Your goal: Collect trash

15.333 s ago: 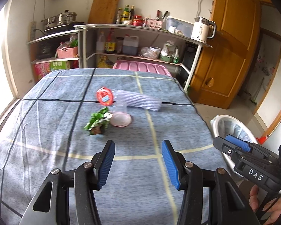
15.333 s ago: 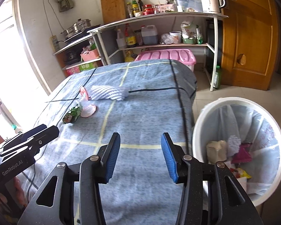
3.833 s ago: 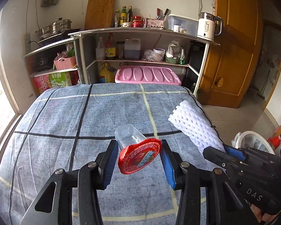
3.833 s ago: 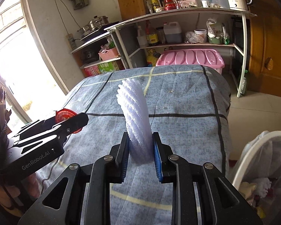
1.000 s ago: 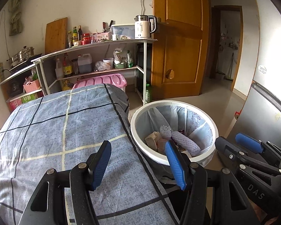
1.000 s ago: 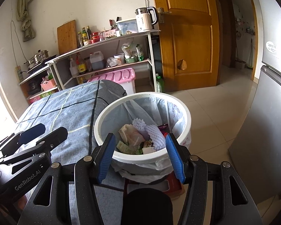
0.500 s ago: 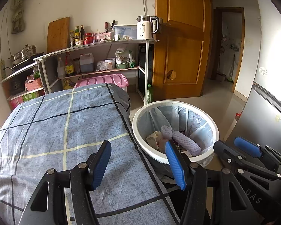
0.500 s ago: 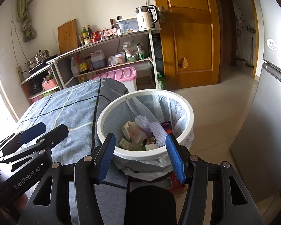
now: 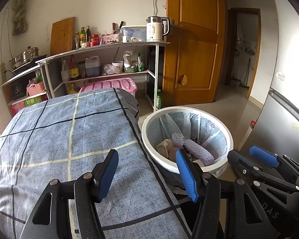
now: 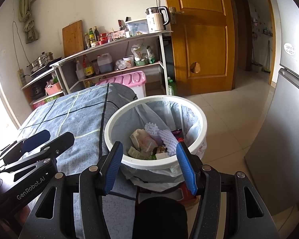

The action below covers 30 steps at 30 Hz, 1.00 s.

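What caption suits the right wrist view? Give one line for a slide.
Open right gripper poised over the white trash bin, white foam netting among the trash inside, beside the blue checked table.

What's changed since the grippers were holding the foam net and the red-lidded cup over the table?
Both were let go: the foam net now lies in the bin, and the left gripper and right gripper are open and empty, swung from the table toward the bin. The cup isn't clearly visible. The green wrapper seen earlier is gone from the table. Shelf and kettle unchanged.
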Each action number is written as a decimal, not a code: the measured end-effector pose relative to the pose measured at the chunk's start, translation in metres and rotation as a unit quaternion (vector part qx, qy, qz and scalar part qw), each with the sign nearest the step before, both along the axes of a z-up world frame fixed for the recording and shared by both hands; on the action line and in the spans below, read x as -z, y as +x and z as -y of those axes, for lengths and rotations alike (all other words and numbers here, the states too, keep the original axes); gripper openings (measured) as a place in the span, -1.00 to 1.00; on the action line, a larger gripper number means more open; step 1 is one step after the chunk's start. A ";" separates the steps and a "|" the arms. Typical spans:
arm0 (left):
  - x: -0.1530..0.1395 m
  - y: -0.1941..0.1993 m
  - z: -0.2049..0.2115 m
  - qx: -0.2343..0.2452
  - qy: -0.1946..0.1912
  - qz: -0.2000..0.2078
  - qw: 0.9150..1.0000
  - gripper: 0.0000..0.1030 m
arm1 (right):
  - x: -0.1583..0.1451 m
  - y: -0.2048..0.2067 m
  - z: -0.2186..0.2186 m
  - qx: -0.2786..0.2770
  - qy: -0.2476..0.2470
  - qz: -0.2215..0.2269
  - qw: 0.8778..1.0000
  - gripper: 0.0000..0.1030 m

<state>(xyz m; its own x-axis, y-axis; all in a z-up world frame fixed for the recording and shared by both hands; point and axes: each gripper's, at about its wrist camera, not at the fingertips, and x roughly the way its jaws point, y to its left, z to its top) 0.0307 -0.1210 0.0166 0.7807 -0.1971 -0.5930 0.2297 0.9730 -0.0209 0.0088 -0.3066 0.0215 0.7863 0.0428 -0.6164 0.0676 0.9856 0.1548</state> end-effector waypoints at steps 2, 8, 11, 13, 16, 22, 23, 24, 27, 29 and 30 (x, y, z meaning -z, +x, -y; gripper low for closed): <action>0.000 0.000 0.000 0.000 0.001 -0.001 1.000 0.16 | 0.000 0.000 0.000 0.000 0.001 -0.001 1.000 0.10; 0.000 -0.001 0.000 0.000 0.000 0.000 1.000 0.16 | 0.000 0.000 0.000 0.000 0.001 0.000 1.000 0.10; -0.001 -0.001 0.000 0.000 0.000 0.000 1.000 0.16 | 0.000 0.000 0.000 0.000 0.000 0.000 1.000 0.10; -0.001 0.000 0.002 0.000 0.000 0.000 1.000 0.16 | 0.001 -0.001 0.000 0.000 0.002 0.000 1.000 0.10; -0.001 0.000 0.002 0.000 0.000 0.000 1.000 0.16 | 0.001 -0.002 -0.001 0.001 0.001 -0.001 1.000 0.10; -0.001 -0.001 0.001 0.000 0.000 0.000 1.000 0.16 | 0.002 -0.002 -0.002 -0.001 0.002 0.000 1.000 0.10; -0.001 0.000 0.001 0.000 0.000 0.000 1.000 0.16 | 0.002 -0.002 -0.003 -0.002 0.001 -0.001 1.000 0.10; -0.001 0.000 0.002 -0.001 0.000 -0.001 1.000 0.16 | 0.002 -0.002 -0.002 -0.001 0.002 0.000 1.000 0.10; -0.001 -0.001 0.002 -0.001 0.000 -0.001 1.000 0.16 | 0.003 -0.002 -0.003 -0.002 0.001 0.000 1.000 0.10; -0.002 -0.001 0.002 -0.001 0.000 -0.001 1.000 0.16 | 0.003 -0.002 -0.003 -0.003 0.002 0.000 1.000 0.10; -0.002 -0.001 0.002 -0.002 0.000 -0.001 1.000 0.16 | 0.002 -0.001 -0.004 -0.003 0.001 0.000 1.000 0.10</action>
<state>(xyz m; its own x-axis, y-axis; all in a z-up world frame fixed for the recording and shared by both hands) 0.0296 -0.1228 0.0186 0.7802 -0.1944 -0.5946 0.2262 0.9738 -0.0215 0.0075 -0.3030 0.0191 0.7856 0.0480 -0.6169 0.0627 0.9857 0.1565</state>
